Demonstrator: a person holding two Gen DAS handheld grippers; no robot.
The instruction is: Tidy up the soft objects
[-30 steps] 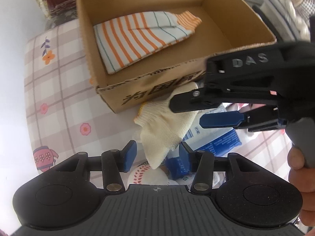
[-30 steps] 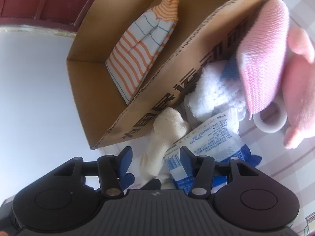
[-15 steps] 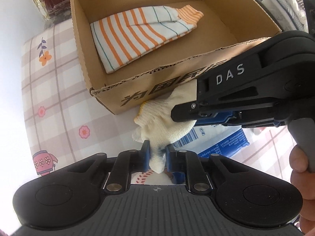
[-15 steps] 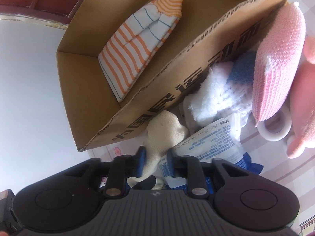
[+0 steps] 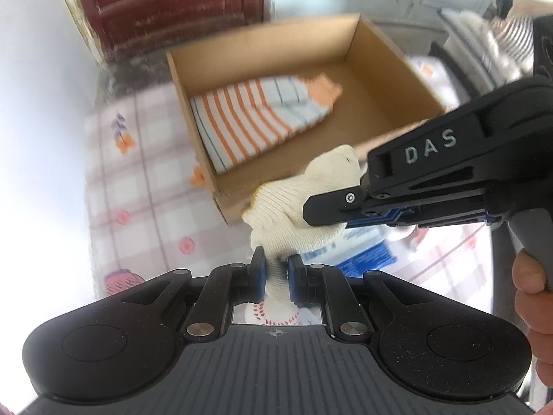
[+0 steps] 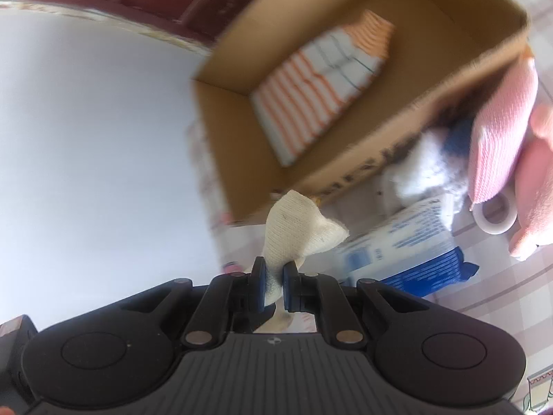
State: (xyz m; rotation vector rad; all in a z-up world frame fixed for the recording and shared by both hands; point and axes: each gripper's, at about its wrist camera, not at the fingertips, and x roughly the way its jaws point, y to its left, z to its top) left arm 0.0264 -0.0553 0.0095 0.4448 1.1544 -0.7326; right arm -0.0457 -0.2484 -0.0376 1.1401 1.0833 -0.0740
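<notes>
Pinching one cream glove point(image 5: 297, 204), both left tongs point(image 5: 276, 271) and right tongs point(image 6: 271, 285), seemingly opposite ends.

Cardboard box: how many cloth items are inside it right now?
1: a folded orange-striped cloth lies along the left side of the cardboard box. Its near corner is hidden behind the cream knitted glove.

Both tools – left point(image 5: 276, 269), right point(image 6: 271, 285) – now clamped on cream glove point(image 5: 297, 214), lifted off table.

Beyond the jaws, a dark red wooden door point(image 5: 166, 3) stands against a pale wall point(image 5: 31, 79). The tabletop point(image 5: 138, 180) wears a checked, flower-printed cloth, brightly lit by daylight.
</notes>
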